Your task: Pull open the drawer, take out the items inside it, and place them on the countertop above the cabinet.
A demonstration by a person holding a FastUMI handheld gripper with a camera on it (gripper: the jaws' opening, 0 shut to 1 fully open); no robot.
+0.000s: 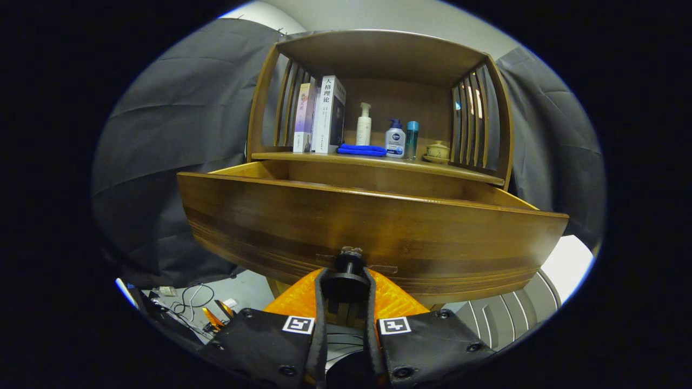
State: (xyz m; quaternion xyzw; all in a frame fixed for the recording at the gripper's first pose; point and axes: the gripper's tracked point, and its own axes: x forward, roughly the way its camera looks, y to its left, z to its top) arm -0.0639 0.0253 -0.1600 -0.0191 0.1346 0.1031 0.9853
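Gripper view. The gripper (346,275) is closed on the drawer's knob (350,260), a finger pressing each side, a hold suited to drawing the drawer (373,227) straight outward. The drawer, dark banded wood with a paler inner rim, stands well out from the cabinet, directly beneath the countertop (378,162); its interior is hidden behind the front panel. On the countertop stand books (321,113), a blue cloth (361,150), bottles (394,139) and a small lidded pot (438,151).
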